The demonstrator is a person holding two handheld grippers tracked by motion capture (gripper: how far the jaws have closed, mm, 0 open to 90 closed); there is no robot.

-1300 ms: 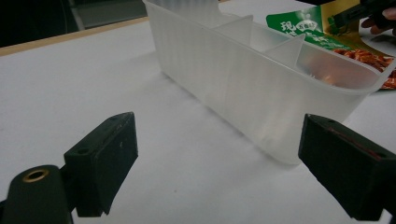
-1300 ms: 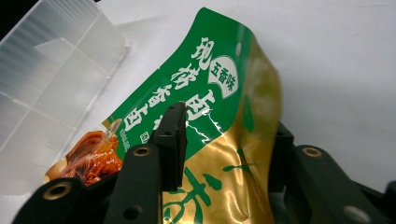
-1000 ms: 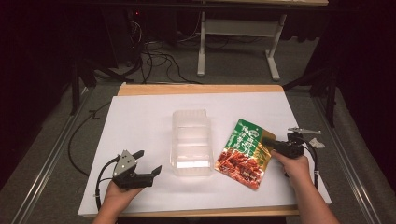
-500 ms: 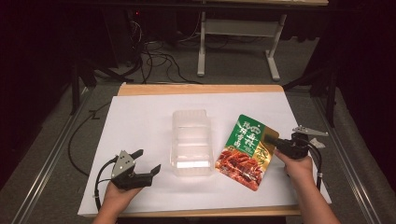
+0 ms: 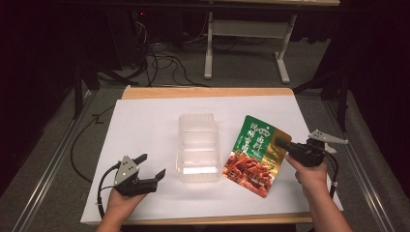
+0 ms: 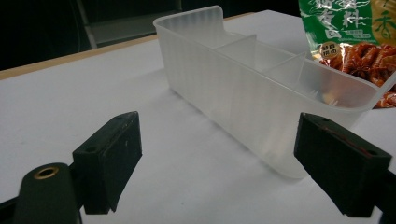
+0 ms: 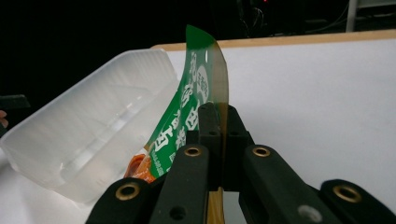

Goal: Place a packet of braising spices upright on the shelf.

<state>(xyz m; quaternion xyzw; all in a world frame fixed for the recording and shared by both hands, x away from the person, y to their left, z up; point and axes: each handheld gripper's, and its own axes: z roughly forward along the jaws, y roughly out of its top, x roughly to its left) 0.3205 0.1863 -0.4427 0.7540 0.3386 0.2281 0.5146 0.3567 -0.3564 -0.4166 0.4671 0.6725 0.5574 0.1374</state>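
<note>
Though tilted, pouch [image 5: 256,153] within right gripper [image 5: 282,142]

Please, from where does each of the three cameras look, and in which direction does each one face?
High view: above the person's side, facing forward and down on the table; both forearms, left gripper, right gripper.
Left gripper view: rides the left gripper, facing between its open jaws the clear divided container.
Right gripper view: rides the right gripper, jaws shut on the green snack pouch.
All three share container and pouch.
</note>
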